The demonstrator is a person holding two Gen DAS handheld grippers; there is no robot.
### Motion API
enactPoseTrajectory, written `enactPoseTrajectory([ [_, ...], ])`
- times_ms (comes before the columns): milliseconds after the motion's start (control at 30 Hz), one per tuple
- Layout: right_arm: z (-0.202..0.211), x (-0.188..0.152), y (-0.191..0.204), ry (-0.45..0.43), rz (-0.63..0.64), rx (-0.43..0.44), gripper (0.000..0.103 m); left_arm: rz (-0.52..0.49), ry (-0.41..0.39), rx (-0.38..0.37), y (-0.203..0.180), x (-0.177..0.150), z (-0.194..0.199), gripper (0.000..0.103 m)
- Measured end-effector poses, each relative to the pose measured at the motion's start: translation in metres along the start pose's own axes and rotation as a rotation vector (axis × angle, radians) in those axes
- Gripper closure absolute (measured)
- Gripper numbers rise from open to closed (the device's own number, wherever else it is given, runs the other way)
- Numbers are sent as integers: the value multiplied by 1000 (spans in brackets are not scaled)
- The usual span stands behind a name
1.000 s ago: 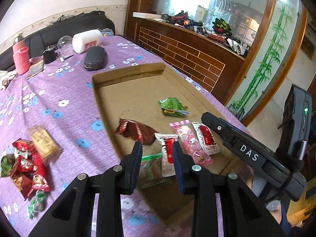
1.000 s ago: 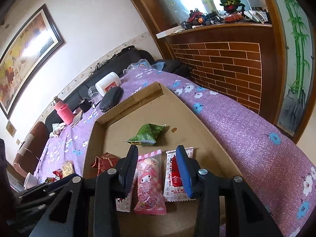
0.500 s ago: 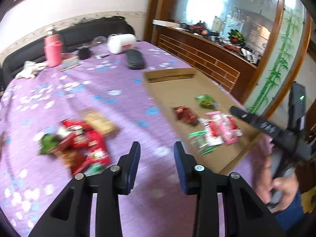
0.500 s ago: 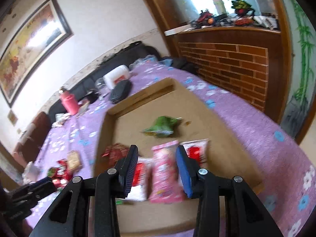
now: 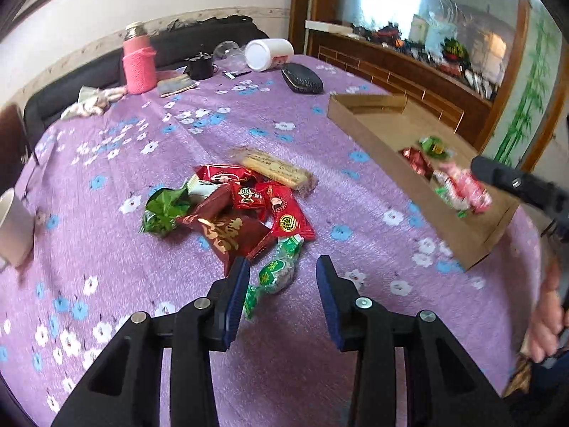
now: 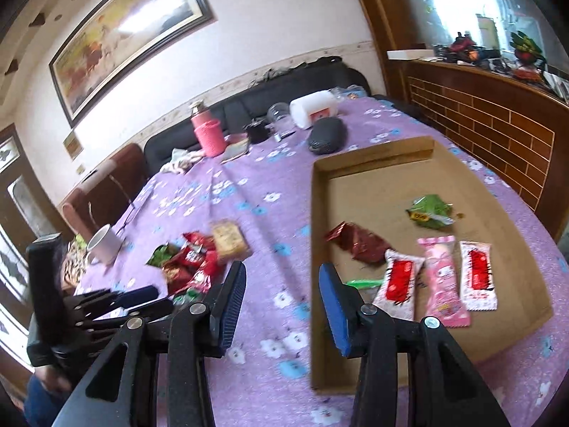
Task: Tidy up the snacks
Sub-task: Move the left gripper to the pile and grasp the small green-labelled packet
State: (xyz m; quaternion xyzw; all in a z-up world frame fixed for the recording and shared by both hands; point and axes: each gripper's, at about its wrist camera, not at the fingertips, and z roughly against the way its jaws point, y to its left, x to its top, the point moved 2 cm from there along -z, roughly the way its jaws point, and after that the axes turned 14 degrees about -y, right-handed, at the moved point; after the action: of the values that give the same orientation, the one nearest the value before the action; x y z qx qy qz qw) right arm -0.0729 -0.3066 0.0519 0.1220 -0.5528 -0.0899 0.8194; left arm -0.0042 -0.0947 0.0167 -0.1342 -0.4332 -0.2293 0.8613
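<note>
A pile of loose snack packets (image 5: pixel 231 210) lies on the purple flowered tablecloth, with a green-and-white packet (image 5: pixel 279 270) nearest. My left gripper (image 5: pixel 282 299) is open and empty, just short of that packet. A shallow cardboard tray (image 6: pixel 318 220) holds several packets, among them a pink one (image 6: pixel 442 277) and a green one (image 6: pixel 428 210). My right gripper (image 6: pixel 282 302) is open and empty, hovering over the tray's left wall. The pile also shows in the right wrist view (image 6: pixel 193 263), with the left gripper (image 6: pixel 142 302) by it.
At the far end stand a pink bottle (image 5: pixel 138 60), a white jar on its side (image 5: pixel 268 53), a black case (image 5: pixel 302 78) and a black cup (image 5: pixel 201 67). A white mug (image 5: pixel 14 227) sits at the left edge. A brick-faced counter (image 6: pixel 498 124) runs along the right.
My left gripper has swung left, from over the tray to the snack pile on the cloth. My right gripper has drawn back and left from the tray's packets. Both stayed open.
</note>
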Motion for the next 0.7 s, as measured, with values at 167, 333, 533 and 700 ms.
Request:
enactPoseTrajectory([
  [167, -2, -6, 9, 19, 19, 24, 57, -10, 32, 26, 3, -5, -19, 66],
  [333, -9, -10, 17, 45, 19, 52, 57, -11, 50, 27, 1, -8, -31, 81],
  [533, -28, -12, 37, 121, 16, 111, 57, -5, 20, 45, 1, -8, -22, 81],
  [700, -58, -10, 57, 208, -14, 148, 57, 96, -47, 22, 24, -1, -3, 81],
])
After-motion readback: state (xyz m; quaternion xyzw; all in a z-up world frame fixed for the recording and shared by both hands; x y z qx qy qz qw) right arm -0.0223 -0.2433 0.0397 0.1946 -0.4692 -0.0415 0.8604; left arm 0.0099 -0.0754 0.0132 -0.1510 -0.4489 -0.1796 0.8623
